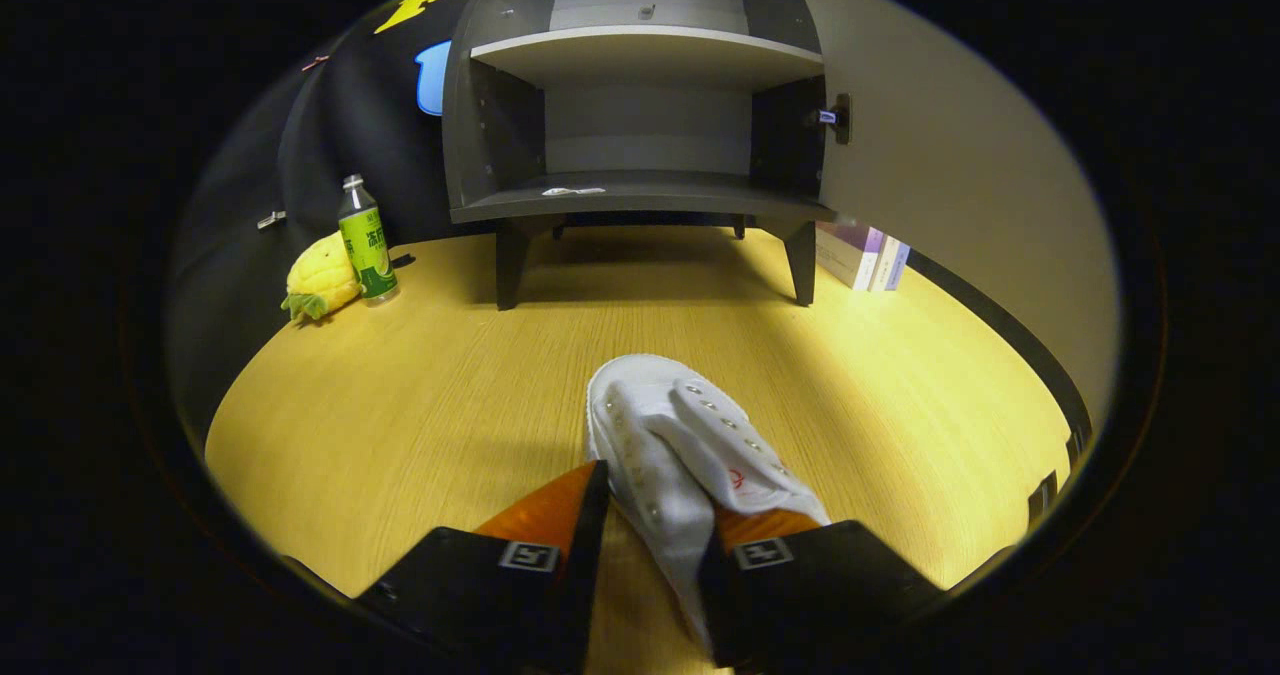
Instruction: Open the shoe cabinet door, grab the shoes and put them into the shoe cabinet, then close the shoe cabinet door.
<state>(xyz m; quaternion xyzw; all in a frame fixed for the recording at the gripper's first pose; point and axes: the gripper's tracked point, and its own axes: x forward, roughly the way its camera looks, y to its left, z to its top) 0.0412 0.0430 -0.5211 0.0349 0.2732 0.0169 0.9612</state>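
The hand-held gripper [655, 500] is low over the wooden table [420, 405], and its two fingers are closed in on a white shoe [680, 435]. The left finger presses on the shoe's left side and the right finger sits against the upper part near the lace holes, so the shoe is squeezed between them with only a narrow gap left. The toe of the shoe points forward, away from the fingers and toward the cabinet, and the rear part of the shoe goes down between the fingers. If the sole touches the table or is a little lifted, I cannot tell. Beyond the shoe, well apart from it, stands the dark grey shoe cabinet [640, 135] on short legs. Its door [950, 185] is swung open to the right side, with a small dark handle [838, 117] near its edge. Inside the cabinet there is one shelf [645, 50] above and the bottom board [640, 195] below, where a small pale thing [573, 192] lies; it is too small to say what it is. To the left of the cabinet, near the booth's wall, a green bottle [367, 245] stands upright, and a yellow pineapple toy [322, 280] lies just beside it, touching or almost touching. To the right of the cabinet's leg, under the open door, some books [862, 257] stand on the table.
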